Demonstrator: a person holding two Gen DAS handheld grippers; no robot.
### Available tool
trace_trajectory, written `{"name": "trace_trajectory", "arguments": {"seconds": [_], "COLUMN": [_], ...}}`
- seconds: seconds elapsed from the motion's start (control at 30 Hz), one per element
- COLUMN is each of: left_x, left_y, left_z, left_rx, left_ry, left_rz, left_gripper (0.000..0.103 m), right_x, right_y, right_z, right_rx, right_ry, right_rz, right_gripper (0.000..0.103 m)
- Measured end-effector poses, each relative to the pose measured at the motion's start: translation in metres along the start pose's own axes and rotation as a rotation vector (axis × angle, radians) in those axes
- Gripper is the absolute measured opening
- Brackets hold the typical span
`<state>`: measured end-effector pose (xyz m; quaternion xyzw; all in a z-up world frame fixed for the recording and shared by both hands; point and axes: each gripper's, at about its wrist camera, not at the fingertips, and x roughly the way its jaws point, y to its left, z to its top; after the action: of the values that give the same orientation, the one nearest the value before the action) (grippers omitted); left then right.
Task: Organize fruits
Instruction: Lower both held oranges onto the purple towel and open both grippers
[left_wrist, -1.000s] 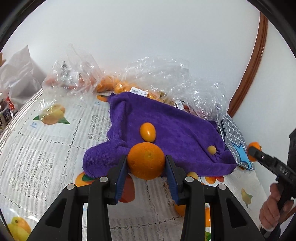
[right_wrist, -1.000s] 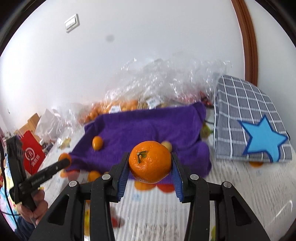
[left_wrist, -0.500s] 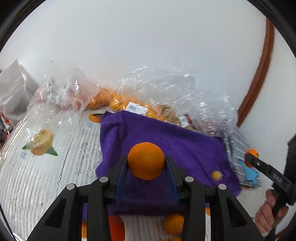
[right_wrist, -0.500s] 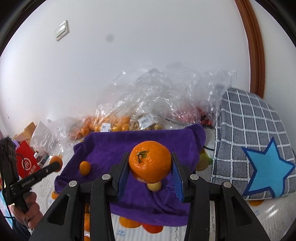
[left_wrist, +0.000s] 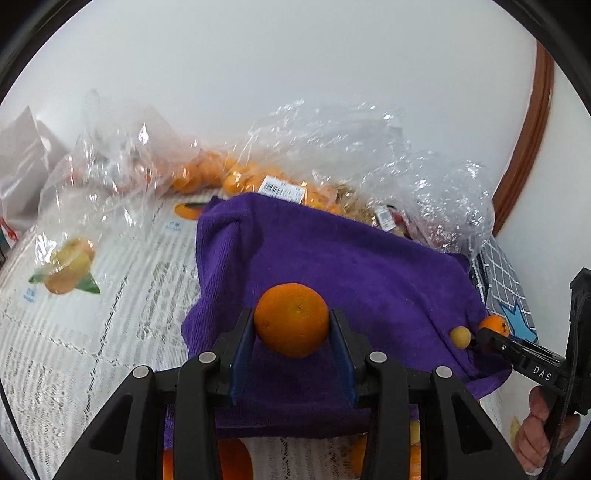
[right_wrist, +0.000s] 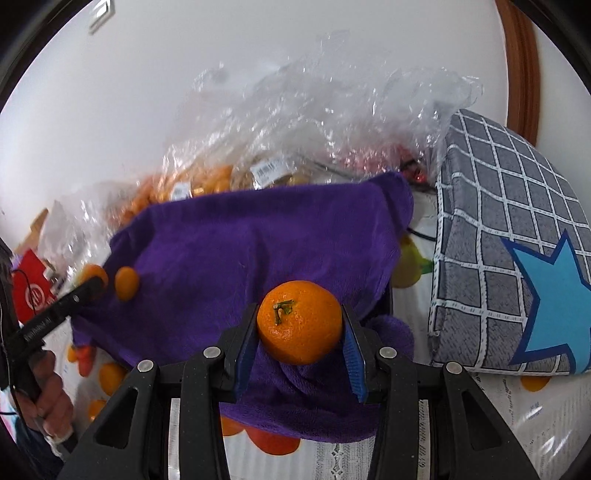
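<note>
Gripping one firm, probably light orange (left_wrist: 291, 319) across its middle per claw (left_wrist: 291, 332), above purple towel (left_wrist: 332, 266); other orange (right_wrist: 299, 321), right claw (right_wrist: 299, 332).

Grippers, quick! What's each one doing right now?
Left gripper: closed on an orange, above the purple towel.
Right gripper: closed on a stemmed orange.
</note>
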<state>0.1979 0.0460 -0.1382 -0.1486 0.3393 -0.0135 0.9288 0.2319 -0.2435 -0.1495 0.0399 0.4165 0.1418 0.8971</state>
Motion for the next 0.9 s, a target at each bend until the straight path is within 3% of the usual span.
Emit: {"name": "trace_trajectory", "arguments": {"seconds": [0.43, 0.8, 0.9], "left_x": [0.007, 0.008, 0.008], "left_y": [0.000, -0.002, -0.003], "left_z": [-0.002, -0.002, -0.002], "left_rx": [0.003, 0.019, 0.031], "left_ry": [0.023, 0.027, 0.028], "left_rz": [0.004, 0.017, 0.006], "left_gripper": [0.038, 0.039, 0.044], "right_x": [0.010, 0.000, -0.007], "right_y": [0.002, 0.011, 0.015], "right_z": [-0.003, -0.004, -0.005], "right_rx": [-0.012, -0.060, -0.069], "right_ry": [0.044, -0.014, -0.052], "right_rz": [-0.013, -0.053, -0.065], "right_gripper": [0.043, 0.048, 0.048]}}
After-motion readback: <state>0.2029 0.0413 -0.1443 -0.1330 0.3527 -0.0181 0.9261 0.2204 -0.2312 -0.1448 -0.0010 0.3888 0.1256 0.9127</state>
